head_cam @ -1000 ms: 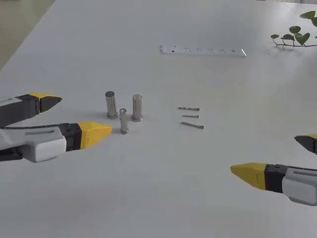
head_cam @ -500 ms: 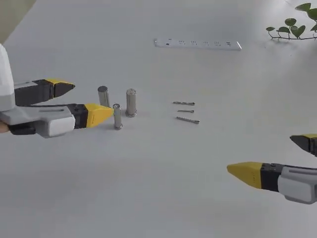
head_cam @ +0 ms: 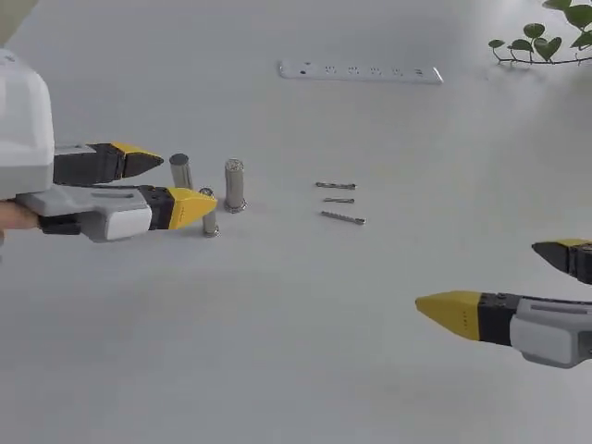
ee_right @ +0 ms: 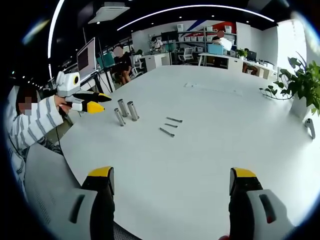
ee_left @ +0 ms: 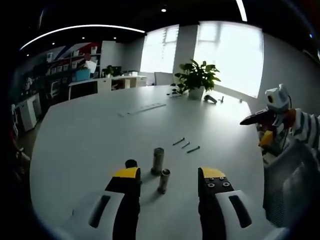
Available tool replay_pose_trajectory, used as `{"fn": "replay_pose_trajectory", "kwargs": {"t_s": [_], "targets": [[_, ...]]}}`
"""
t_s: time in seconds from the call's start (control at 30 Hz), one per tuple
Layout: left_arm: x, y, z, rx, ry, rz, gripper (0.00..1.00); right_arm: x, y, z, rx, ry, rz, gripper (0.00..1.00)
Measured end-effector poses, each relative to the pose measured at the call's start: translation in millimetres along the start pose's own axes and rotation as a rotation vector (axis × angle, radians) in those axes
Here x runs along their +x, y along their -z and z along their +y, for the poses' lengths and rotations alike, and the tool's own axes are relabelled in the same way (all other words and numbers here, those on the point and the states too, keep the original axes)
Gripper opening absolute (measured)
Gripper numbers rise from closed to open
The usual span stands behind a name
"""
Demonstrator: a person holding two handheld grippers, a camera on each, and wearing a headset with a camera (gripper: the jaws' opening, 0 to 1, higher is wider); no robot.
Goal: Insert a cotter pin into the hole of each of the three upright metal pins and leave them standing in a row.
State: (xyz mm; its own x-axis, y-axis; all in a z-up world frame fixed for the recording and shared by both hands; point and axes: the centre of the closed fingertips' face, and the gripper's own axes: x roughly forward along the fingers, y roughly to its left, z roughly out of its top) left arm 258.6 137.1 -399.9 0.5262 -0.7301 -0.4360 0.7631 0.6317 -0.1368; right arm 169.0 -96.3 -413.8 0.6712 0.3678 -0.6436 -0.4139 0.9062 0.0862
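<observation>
- The left gripper [head_cam: 188, 180] is wide open and holds nothing.
- The shortest metal pin [ee_left: 163, 180] stands upright just off its tips, in line with the gap between the jaws.
- The taller metal pins [head_cam: 234, 183] stand just beyond it.
- The cotter pins [head_cam: 339, 200] lie farther out, all loose.
- The right gripper [head_cam: 476, 276], also wide open and empty, is well apart from them.
- Judgement: this looks like the first step. Next, the left gripper should close gently on the short pin while the right one fetches a cotter pin.

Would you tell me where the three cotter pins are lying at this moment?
In the head view the cotter pins lie loose on the white table, just right of the upright metal pins and below the power strip.
</observation>
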Motion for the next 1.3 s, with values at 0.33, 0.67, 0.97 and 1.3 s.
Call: {"fn": "replay_pose_trajectory", "kwargs": {"t_s": [0.33, 0.67, 0.97, 1.3], "targets": [[15.2, 6.9, -8.5, 0.048, 0.026, 0.037, 0.32, 1.4, -3.3, 0.7, -0.014, -0.003, 0.008, 0.95], [30.5, 15.6, -3.9, 0.077, 0.015, 0.079, 0.30, 3.0, -0.3, 2.1, -0.013, -0.007, 0.017, 0.95], [39.0, 21.6, 2.1, 0.086, 0.016, 0.099, 0.23, 1.0, 2.1, -0.5, -0.007, 0.002, 0.017, 0.95], [45.0, 26.9, 11.1, 0.101, 0.008, 0.114, 0.16, 1.3, 3.6, -2.3, 0.002, 0.006, 0.024, 0.95]]}}
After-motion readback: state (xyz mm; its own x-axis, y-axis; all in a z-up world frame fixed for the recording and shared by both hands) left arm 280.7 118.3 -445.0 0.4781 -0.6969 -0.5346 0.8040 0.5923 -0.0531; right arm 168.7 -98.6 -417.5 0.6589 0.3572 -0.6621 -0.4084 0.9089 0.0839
